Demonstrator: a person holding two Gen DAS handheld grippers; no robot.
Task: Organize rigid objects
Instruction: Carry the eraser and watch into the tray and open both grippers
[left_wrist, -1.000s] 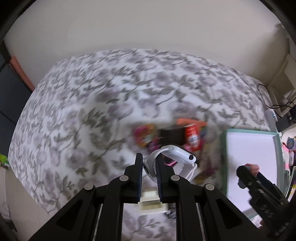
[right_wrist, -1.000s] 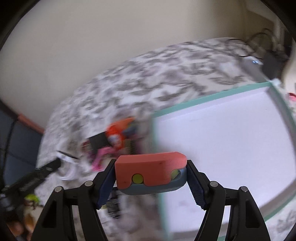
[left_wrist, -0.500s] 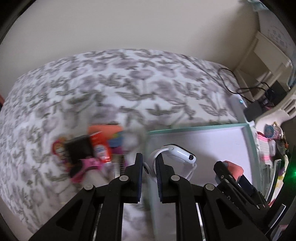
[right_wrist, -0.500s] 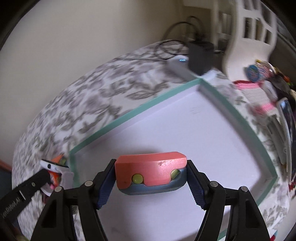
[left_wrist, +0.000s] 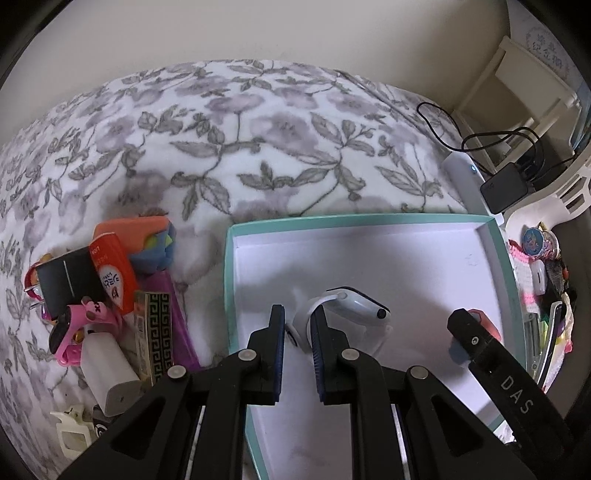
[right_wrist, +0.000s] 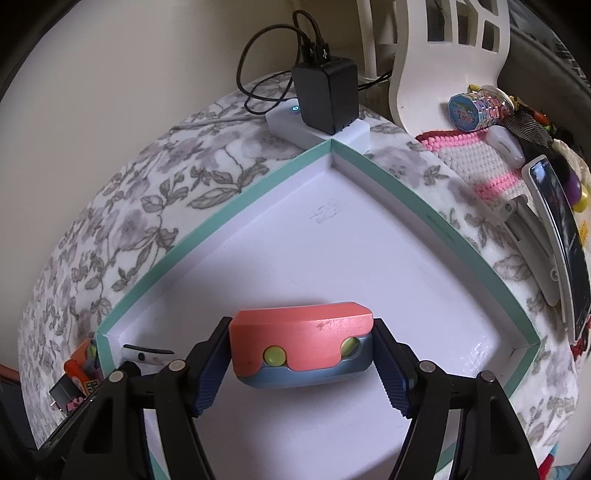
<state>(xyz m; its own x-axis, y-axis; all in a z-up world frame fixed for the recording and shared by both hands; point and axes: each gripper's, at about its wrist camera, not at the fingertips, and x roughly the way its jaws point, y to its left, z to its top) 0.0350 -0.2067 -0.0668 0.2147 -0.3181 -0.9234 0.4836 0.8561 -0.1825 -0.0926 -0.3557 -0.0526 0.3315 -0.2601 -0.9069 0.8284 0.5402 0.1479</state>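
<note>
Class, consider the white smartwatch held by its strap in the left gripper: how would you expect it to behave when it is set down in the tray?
The white smartwatch hangs from its looped strap, so it probably flexes and may flop sideways. Its body looks smooth, so it could slide on the tray.

Both loads now over the tray (left_wrist: 229, 280): left gripper (left_wrist: 297, 325) with watch (left_wrist: 351, 306), right gripper (right_wrist: 301, 360) with block (right_wrist: 299, 341).
</note>
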